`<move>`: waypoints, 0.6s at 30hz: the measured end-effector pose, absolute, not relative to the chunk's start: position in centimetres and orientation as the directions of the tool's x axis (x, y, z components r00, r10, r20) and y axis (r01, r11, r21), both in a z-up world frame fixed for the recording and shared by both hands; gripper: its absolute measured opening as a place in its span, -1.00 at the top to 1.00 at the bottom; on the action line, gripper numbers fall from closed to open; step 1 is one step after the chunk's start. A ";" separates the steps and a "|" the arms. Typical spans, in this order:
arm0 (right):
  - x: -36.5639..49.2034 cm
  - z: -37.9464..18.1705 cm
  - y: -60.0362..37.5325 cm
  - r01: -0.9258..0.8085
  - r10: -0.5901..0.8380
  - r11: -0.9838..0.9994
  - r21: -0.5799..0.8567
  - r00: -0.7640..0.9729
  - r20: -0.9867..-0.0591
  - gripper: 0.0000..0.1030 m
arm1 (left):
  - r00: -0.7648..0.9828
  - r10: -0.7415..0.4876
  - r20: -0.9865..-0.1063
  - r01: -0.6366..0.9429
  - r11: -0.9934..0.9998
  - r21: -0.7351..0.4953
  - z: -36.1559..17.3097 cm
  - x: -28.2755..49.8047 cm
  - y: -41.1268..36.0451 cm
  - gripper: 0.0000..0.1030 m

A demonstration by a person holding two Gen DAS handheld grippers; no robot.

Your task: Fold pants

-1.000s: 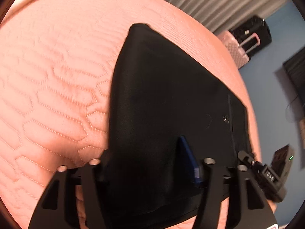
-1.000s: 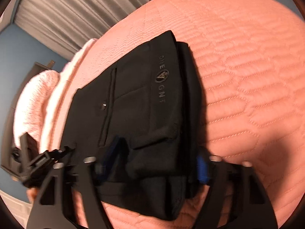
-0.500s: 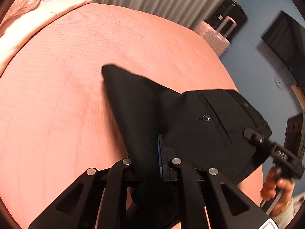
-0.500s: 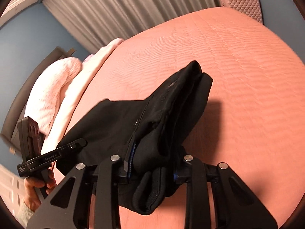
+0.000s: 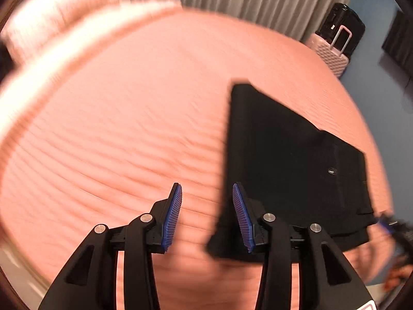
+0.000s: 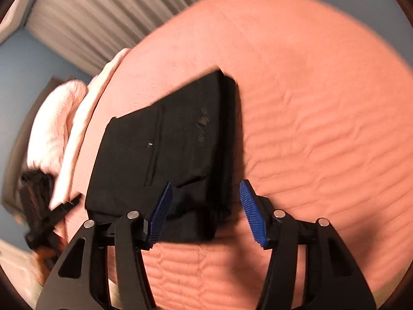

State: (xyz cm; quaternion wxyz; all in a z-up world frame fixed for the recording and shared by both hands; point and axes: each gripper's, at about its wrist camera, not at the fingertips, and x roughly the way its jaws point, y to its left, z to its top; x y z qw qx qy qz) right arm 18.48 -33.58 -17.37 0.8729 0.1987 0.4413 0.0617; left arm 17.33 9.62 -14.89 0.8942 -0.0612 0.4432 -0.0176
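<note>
Both of my grippers hang over the salmon-pink quilted bedspread [image 5: 129,134], and I place everything from the folded black pants [image 5: 291,160] lying on it. My left gripper [image 5: 206,214] has its jaws opening; its blue ribbed pads [image 5: 173,217] stand apart with a clear gap. The near left corner of the pants shows in that gap, just beside the right-hand pad, but neither pad presses on the cloth. My right gripper [image 6: 205,211] is opening too, its blue pads [image 6: 251,213] spread a little wider. The near right corner of the pants [image 6: 175,149] lies between them, and whether the left-hand pad brushes the fabric I cannot tell, since motion blur softens everything.

The pants lie flat as a compact stack of layers, with a pocket slit and a small metal button [image 5: 332,171] facing up and pale lettering [image 6: 202,126] near their right edge. Beyond the pants on their left side sit fluffy pale pink pillows [image 6: 54,118] against the headboard. Grey pleated curtains [image 5: 232,2] hang past the far end of the bed. To the far right of the pants, off the bed, a pink hard-shell suitcase [image 5: 333,54] stands beside a black one [image 5: 343,23] against the blue wall.
</note>
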 end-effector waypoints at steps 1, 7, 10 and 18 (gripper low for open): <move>18.1 -16.8 -33.0 0.047 0.264 0.929 0.368 0.613 -0.745 0.04 | 0.624 -0.058 -0.779 -0.013 0.996 -0.085 -14.0 16.8 9.4 0.22; 17.1 -18.3 -28.2 -0.067 0.170 0.985 0.160 0.542 -0.823 0.15 | 0.602 -0.049 -0.797 0.144 0.988 0.048 -13.8 15.4 3.5 0.21; 16.4 -19.9 -29.2 0.011 0.174 0.978 0.210 0.518 -0.837 0.14 | 0.572 -0.023 -0.820 0.178 0.979 0.097 -16.1 14.2 2.7 0.21; 19.9 -24.5 -34.1 0.229 0.453 0.749 0.622 0.508 -0.733 0.09 | 0.514 -0.011 -0.857 0.154 0.985 0.079 -20.5 14.8 2.1 0.21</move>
